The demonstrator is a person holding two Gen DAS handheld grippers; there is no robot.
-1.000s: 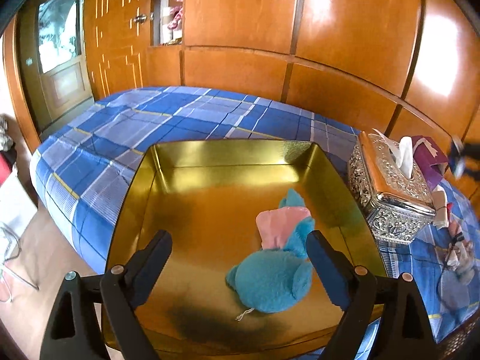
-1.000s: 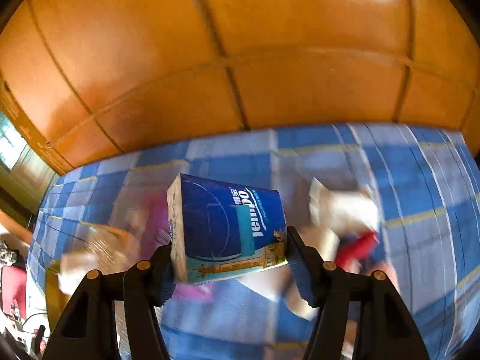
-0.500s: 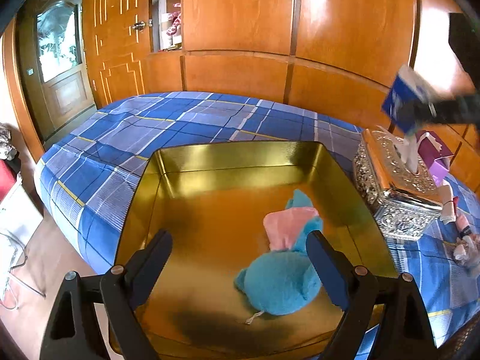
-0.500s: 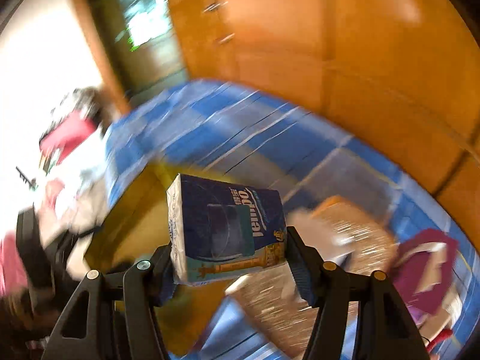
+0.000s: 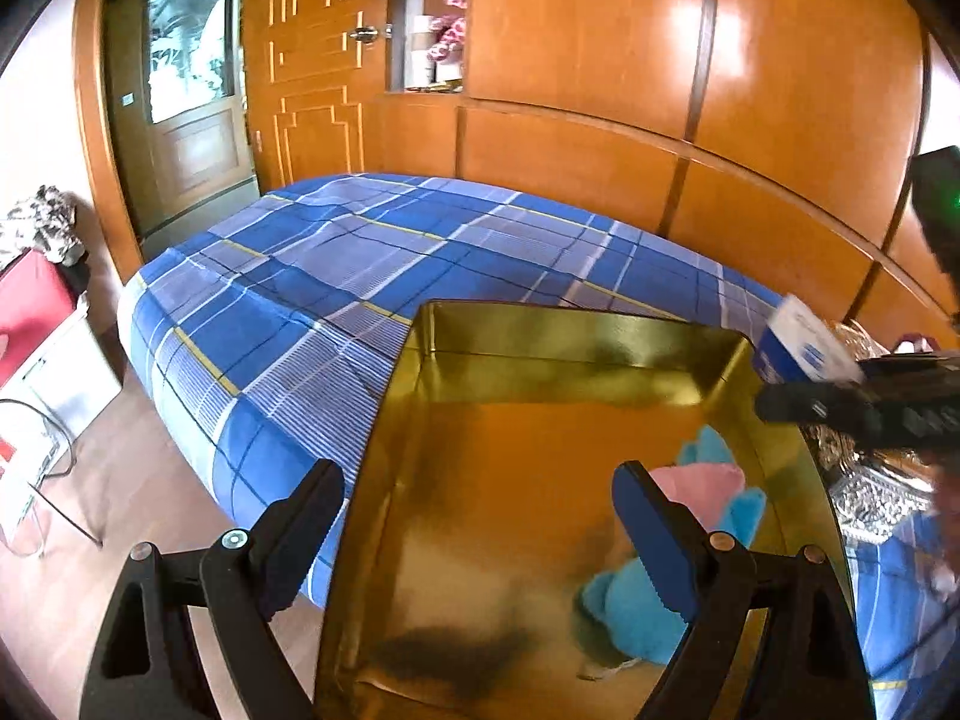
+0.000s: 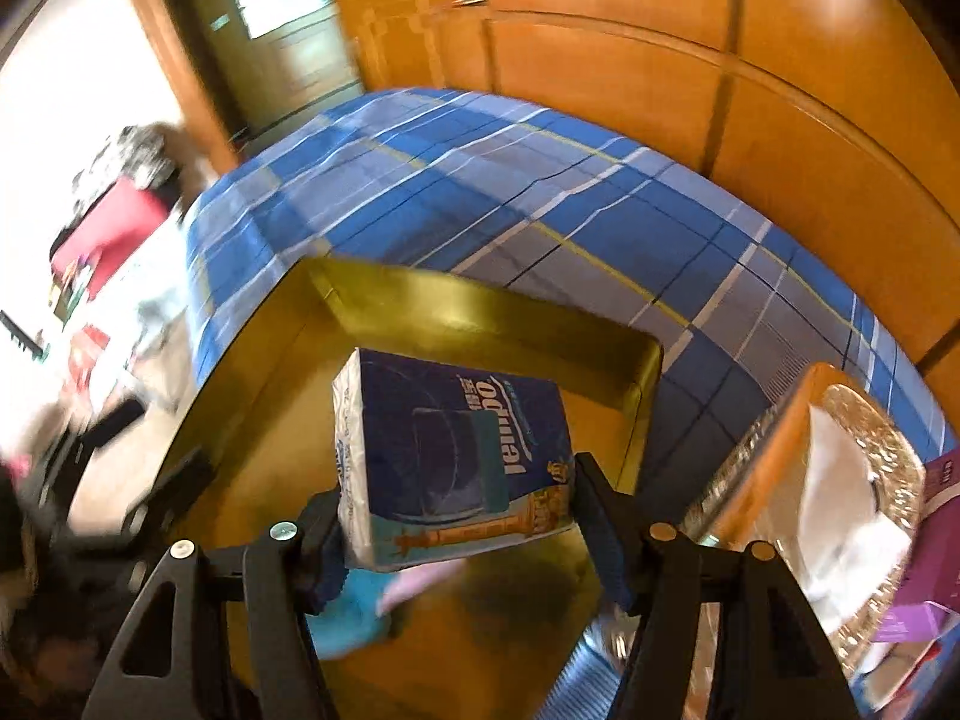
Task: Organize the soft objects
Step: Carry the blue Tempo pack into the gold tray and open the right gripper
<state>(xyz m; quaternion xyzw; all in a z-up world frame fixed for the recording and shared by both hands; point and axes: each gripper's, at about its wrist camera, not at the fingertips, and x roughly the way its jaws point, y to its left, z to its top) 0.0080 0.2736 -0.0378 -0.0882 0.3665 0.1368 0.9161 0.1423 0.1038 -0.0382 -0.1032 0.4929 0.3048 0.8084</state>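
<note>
While tissue pack hangs over gold tray, my right gripper jaws opening, pack between them. Left gripper wide, empty. Blue plush already inside. Next I reckon: let go clear of plush.

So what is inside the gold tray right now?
Inside the gold tray lies one blue and pink soft toy. The left gripper's finger covers part of it. The tissue pack hangs above, not inside.

The plush is partly hidden behind the right-hand jaw; beyond it, the pack is cut off.
</note>
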